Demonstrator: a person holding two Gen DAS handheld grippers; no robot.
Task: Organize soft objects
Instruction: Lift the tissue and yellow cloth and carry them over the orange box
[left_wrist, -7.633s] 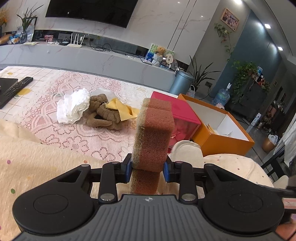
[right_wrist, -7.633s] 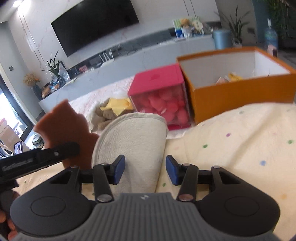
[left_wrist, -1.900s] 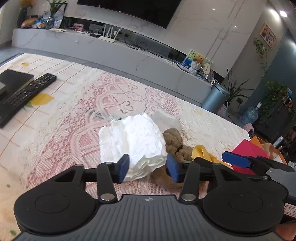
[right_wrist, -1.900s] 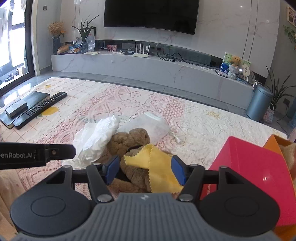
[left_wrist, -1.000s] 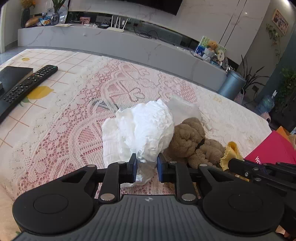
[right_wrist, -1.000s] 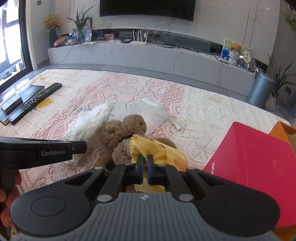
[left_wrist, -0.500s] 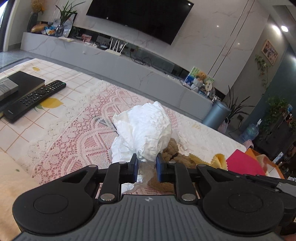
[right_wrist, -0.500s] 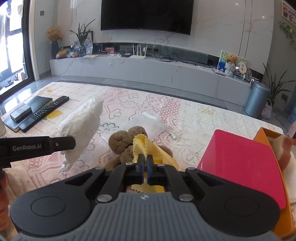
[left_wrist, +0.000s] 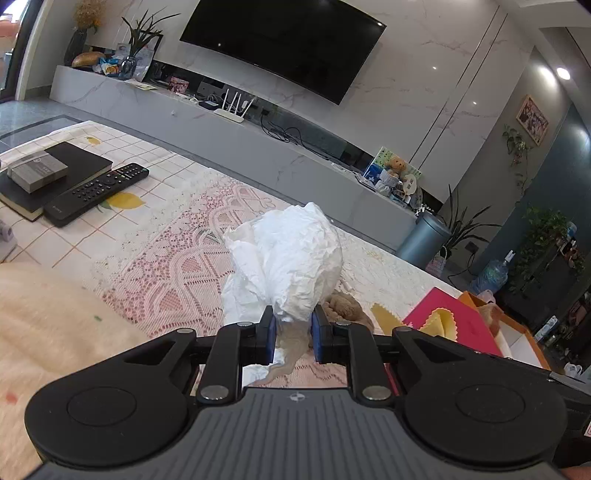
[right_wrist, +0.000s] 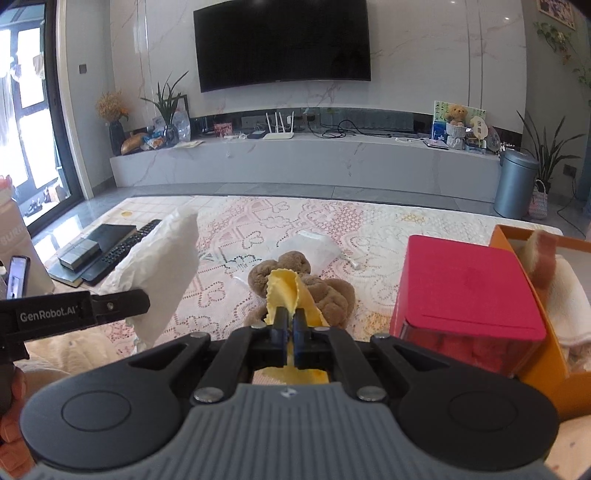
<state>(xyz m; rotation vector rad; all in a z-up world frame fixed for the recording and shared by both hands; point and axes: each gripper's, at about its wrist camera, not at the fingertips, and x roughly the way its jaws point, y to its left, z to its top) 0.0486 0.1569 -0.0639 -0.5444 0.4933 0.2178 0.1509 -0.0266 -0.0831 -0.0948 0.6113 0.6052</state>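
Over the lace-covered desk (right_wrist: 236, 236), my left gripper (left_wrist: 291, 332) pinches the crumpled white tissue (left_wrist: 288, 258), lifted clear. My right gripper (right_wrist: 290, 326) is clamped on the yellow cloth (right_wrist: 286, 291), above the brown plush toy (right_wrist: 295, 266). Beyond, the TV (right_wrist: 282, 42).

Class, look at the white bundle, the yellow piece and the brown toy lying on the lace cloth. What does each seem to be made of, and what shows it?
White bundle: probably tissue paper, matte, with fine sharp creases. Yellow piece: thin woven or microfibre cloth, judging by its zigzag-cut edge and soft folds. Brown toy: plush fabric, with a nubbly, fuzzy pile.
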